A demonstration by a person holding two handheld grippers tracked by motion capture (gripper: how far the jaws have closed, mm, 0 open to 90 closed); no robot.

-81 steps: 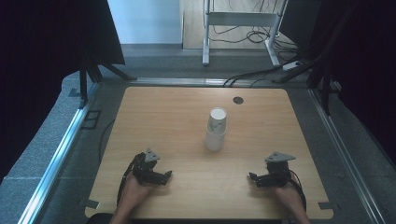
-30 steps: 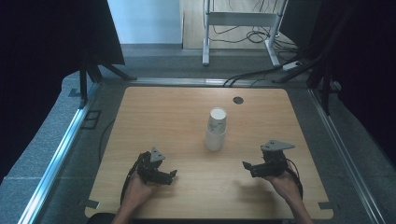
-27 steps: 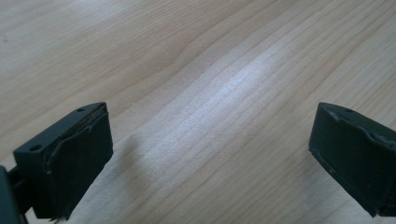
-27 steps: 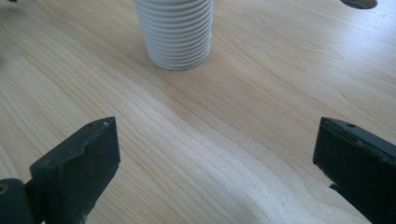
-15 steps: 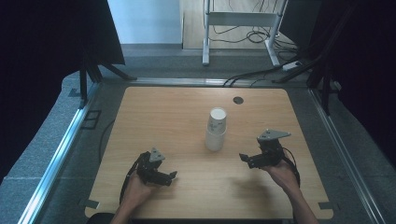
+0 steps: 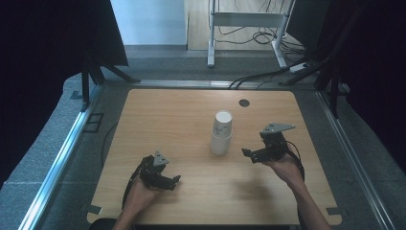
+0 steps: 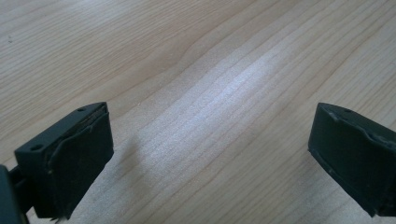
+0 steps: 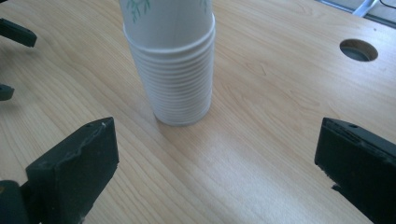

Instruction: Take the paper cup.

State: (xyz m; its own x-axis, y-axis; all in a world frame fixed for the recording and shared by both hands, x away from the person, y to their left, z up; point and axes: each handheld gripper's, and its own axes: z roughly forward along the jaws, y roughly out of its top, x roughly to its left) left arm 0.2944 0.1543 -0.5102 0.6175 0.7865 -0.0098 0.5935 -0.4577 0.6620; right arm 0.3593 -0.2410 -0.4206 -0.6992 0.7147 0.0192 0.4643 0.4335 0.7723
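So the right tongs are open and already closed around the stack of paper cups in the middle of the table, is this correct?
Not quite. The right tongs are open, but they are not around the stack of paper cups; the stack stands ahead of them, apart from both jaws, as the right gripper view shows. It does stand near the middle of the table.

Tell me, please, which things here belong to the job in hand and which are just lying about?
In use:
- stack of white ribbed paper cups
- right gripper, open, pointing at the cups
- left gripper, open

Lying about:
- round hole in the wooden tabletop
- white metal frame
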